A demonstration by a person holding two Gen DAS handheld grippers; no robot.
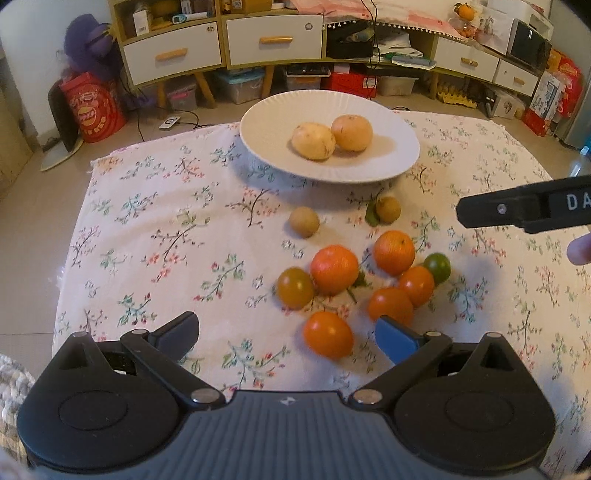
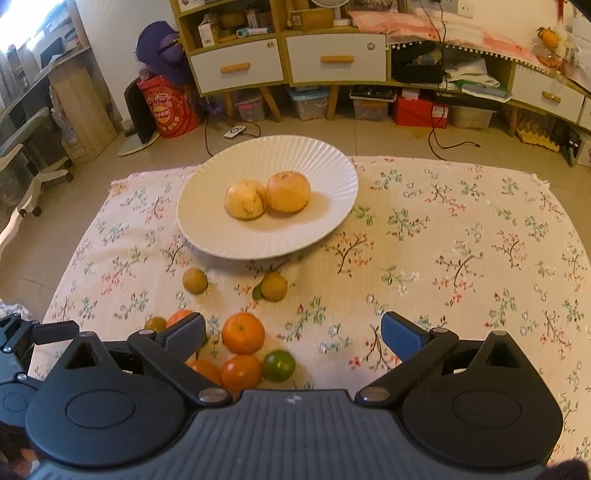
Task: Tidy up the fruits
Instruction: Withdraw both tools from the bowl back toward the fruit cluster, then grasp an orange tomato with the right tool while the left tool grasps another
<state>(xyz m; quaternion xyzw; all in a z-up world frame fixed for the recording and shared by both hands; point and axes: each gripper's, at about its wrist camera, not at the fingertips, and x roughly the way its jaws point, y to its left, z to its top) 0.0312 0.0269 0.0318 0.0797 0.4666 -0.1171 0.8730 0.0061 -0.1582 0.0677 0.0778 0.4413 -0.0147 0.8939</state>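
The plate (image 2: 221, 236) holds two yellow fruits (image 2: 245, 199), touching. Small oranges (image 1: 334, 269) lie at its 6 o'clock. Both hand-held grippers, left (image 1: 286, 334) and right (image 2: 293, 332), gape wide, holding nothing.

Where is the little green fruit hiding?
The small round green fruit lies on the floral tablecloth at the right edge of the orange pile, touching a small orange fruit; in the right wrist view it sits low, left of centre.

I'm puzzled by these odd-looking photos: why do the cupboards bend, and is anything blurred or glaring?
Left wrist view: the wide lens bows the white-drawered wooden cabinet, and the nearest orange tomato is slightly smeared. Right wrist view: the same bowing, with washed-out glare at the top-left window and a soft shadow under the white fluted plate.
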